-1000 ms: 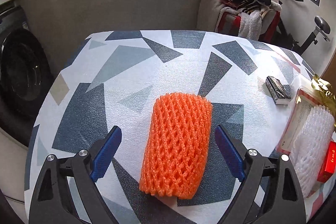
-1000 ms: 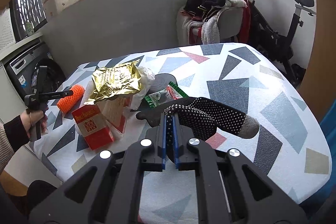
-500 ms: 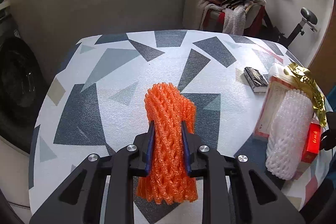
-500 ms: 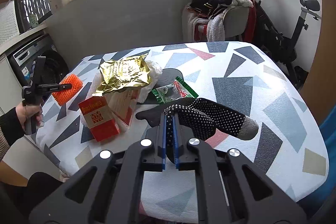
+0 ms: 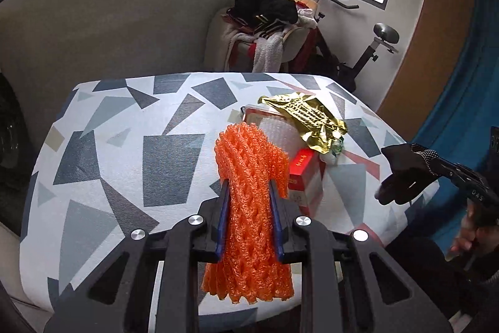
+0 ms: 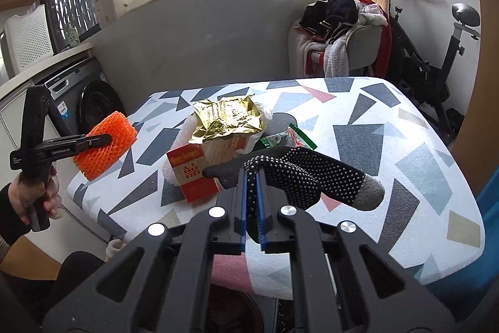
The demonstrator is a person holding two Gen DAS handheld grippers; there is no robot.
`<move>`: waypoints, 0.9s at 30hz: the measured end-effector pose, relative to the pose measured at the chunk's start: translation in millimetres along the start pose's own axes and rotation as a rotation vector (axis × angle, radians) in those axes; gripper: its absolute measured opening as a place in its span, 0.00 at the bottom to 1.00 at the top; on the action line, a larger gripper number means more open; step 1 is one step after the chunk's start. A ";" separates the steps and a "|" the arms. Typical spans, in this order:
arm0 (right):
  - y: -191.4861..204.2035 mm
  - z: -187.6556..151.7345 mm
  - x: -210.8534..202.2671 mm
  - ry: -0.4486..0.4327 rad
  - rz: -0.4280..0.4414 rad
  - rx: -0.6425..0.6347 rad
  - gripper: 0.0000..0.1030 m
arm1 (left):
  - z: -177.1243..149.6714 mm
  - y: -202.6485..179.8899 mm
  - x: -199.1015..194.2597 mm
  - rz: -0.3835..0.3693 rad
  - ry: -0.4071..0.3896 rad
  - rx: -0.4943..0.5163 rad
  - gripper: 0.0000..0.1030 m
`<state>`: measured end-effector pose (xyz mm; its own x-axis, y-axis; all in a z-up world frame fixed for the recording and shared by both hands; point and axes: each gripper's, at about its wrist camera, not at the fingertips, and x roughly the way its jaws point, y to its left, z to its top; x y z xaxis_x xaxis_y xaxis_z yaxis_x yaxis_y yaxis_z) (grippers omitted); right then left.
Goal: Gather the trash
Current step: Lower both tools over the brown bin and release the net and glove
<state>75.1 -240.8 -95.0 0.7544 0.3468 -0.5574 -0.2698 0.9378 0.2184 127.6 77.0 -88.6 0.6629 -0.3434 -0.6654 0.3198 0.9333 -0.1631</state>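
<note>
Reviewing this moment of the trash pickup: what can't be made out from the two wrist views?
- Left wrist view: the orange foam net hides the front of the red box, so its print is unreadable there.
- Right wrist view: the gold foil wrapper covers what lies under it.
- Right wrist view: the black dotted glove hides the green wrapper's near end.
- Both views: no trash bin is identifiable.

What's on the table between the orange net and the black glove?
In the right wrist view, a red box with a gold wrapper behind it sits between the orange net and the black glove.
</note>
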 end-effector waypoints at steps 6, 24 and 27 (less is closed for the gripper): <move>7.3 -4.5 -17.6 -0.015 0.016 -0.005 0.09 | -28.9 -43.5 -22.9 -0.099 -0.004 0.028 0.22; 18.4 -13.9 -39.8 -0.012 0.068 -0.053 0.09 | -107.0 -98.3 -27.3 -0.131 0.060 0.036 0.30; 21.0 -17.8 -41.3 -0.002 0.079 -0.062 0.09 | -111.4 -99.5 -31.7 -0.135 0.042 0.025 0.70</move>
<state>27.7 -235.2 -81.7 0.7302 0.4197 -0.5391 -0.3647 0.9067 0.2119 -0.6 6.7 -132.4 0.5835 -0.4605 -0.6689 0.4212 0.8758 -0.2356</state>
